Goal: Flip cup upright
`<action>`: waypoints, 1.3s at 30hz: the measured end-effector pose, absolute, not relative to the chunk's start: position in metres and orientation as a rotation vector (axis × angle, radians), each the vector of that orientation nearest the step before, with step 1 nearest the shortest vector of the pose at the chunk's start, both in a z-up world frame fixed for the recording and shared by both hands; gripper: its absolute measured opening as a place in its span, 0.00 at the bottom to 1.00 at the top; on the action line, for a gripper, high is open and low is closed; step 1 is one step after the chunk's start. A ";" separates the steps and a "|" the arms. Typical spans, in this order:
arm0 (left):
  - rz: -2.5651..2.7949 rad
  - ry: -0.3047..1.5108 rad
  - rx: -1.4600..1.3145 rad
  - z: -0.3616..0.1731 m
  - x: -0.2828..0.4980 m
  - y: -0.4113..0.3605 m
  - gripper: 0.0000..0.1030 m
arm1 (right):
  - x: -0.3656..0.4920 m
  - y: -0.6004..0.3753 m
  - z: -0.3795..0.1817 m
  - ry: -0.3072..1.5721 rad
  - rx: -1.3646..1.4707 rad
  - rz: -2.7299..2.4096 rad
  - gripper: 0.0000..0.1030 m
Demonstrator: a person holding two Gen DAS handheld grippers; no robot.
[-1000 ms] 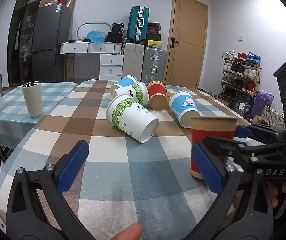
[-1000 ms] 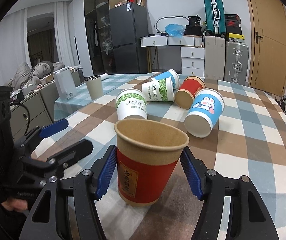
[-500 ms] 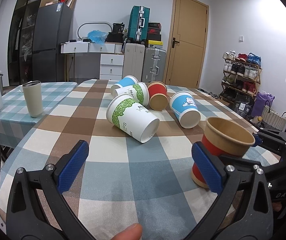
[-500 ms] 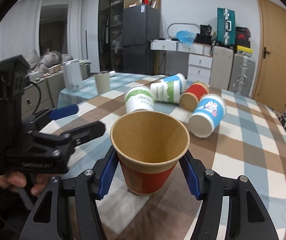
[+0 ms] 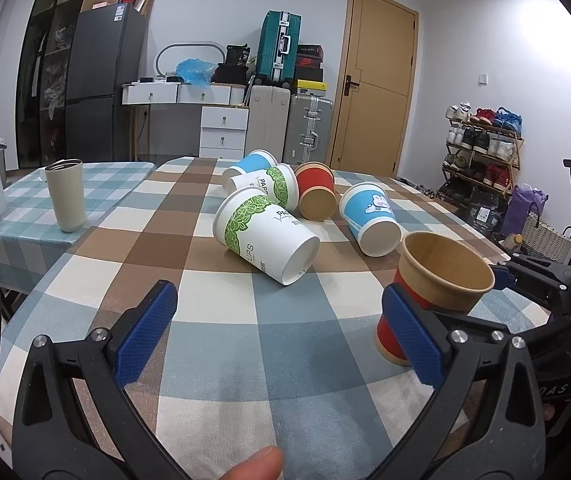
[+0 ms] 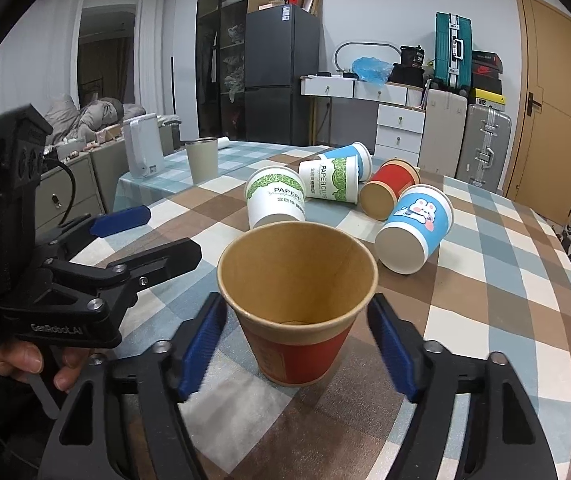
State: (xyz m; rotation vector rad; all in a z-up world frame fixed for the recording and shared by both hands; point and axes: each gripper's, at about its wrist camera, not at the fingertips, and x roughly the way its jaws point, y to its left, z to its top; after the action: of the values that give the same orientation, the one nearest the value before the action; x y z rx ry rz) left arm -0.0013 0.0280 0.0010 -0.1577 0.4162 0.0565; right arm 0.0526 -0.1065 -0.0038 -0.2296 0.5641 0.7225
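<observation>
**Red cup mouth-up, tilted, between right gripper's pads**

Checked table [image 5: 225, 344]: left gripper [image 5: 281, 332] spread wide, empty. Right gripper [image 6: 297, 344] brackets the red cup [image 6: 297, 300]; contact unclear. Only the right view shows the cup's inside; beyond it, five cups [image 6: 277, 196] lie sideways.

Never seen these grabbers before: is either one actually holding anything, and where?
Right gripper straddles the red cup at its lower wall; actual grip can't be told. Left gripper holds nothing.
</observation>
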 end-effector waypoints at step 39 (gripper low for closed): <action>0.024 0.383 -0.087 0.002 -0.008 0.014 0.99 | 0.050 -0.175 0.006 0.462 -0.034 0.788 1.00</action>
State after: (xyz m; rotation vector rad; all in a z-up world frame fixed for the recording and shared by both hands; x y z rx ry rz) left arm -0.0077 0.0140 0.0017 -0.0874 0.3825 0.0237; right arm 0.0504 -0.1752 0.0057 -0.0342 0.4624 0.7878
